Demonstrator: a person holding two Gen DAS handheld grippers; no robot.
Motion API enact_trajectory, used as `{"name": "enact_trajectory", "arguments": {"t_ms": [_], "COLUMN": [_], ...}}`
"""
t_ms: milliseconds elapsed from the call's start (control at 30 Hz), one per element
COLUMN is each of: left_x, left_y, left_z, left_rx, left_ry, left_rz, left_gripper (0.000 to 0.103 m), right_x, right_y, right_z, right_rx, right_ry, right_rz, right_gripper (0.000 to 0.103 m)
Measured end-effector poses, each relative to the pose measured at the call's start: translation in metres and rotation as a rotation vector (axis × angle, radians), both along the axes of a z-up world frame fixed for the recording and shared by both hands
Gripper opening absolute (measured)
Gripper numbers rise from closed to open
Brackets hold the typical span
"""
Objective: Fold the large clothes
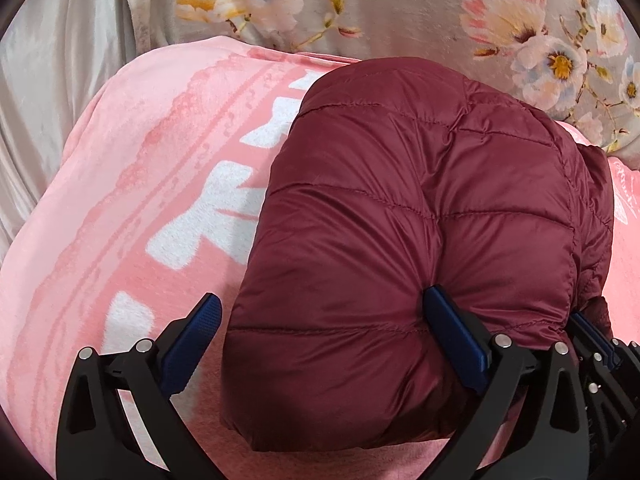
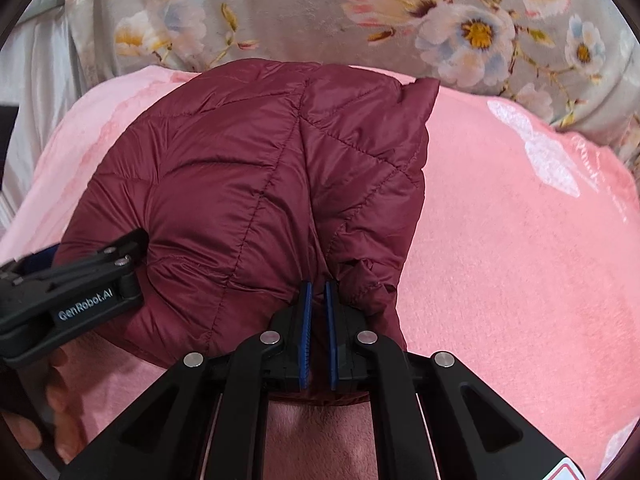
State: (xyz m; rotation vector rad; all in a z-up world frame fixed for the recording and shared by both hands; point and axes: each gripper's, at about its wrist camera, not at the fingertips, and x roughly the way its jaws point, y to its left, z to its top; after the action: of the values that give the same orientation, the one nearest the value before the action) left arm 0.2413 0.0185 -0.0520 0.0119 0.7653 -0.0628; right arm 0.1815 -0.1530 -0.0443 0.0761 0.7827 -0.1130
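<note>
A: What is everything lying on?

B: A pink fleece blanket (image 1: 132, 184) with white patterns, spread flat. Beyond it lies a grey floral blanket (image 1: 400, 4), and pale satin fabric (image 1: 60, 64) hangs at the far left. It looks like a bed, though no frame is visible.

A: How many garments?

B: One. A maroon quilted puffer jacket (image 1: 420, 208), folded into a thick bundle, sits on the pink blanket, toward its middle.

A: And the tools?

B: Two grippers, both angled down at the near edge of the bundle. The left gripper (image 1: 324, 320) is spread wide; one finger lies over the pink blanket beside the jacket, the other presses into the jacket's puffy top, so nothing is pinched. The right gripper (image 2: 318, 300) is clenched on a fold of the jacket's near edge, the blue pads (image 2: 306, 320) almost meeting.

A: Any person visible?

B: In the right wrist view, a hand (image 2: 52, 400) shows under the left gripper's body, at the lower left.
</note>
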Motion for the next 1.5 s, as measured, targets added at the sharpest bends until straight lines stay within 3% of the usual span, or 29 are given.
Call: {"name": "enact_trajectory", "arguments": {"t_ms": [500, 600, 667, 733, 1000, 1233, 1500], "left_x": [-0.002, -0.023, -0.047, -0.073, -0.136, -0.148, -0.144], "left_y": [0.006, 0.007, 0.010, 0.012, -0.001, -0.013, -0.011], "left_z": [0.001, 0.008, 0.014, 0.017, -0.007, -0.010, -0.017], "left_rx": [-0.046, -0.019, -0.018, -0.011, 0.075, 0.147, 0.145], "left_ry": [-0.021, -0.037, -0.053, -0.063, -0.022, -0.045, -0.002], "left_rz": [-0.003, -0.011, -0.023, -0.029, -0.078, -0.082, -0.058], "left_gripper": [0.098, 0.098, 0.098, 0.098, 0.098, 0.098, 0.098], "right_x": [-0.009, -0.042, -0.067, -0.095, -0.157, -0.159, -0.151], "right_y": [-0.012, -0.012, -0.010, -0.008, -0.006, 0.001, -0.001], "right_z": [0.008, 0.021, 0.026, 0.027, 0.015, 0.010, 0.000], "right_rx": [0.093, 0.094, 0.064, 0.035, 0.020, -0.046, -0.043], "right_ry": [-0.022, -0.052, -0.079, -0.095, -0.056, -0.023, 0.046], "right_rz": [0.013, 0.009, 0.004, 0.007, -0.045, -0.077, -0.079], "right_gripper": [0.007, 0.019, 0.056, 0.067, 0.070, 0.082, 0.082]}}
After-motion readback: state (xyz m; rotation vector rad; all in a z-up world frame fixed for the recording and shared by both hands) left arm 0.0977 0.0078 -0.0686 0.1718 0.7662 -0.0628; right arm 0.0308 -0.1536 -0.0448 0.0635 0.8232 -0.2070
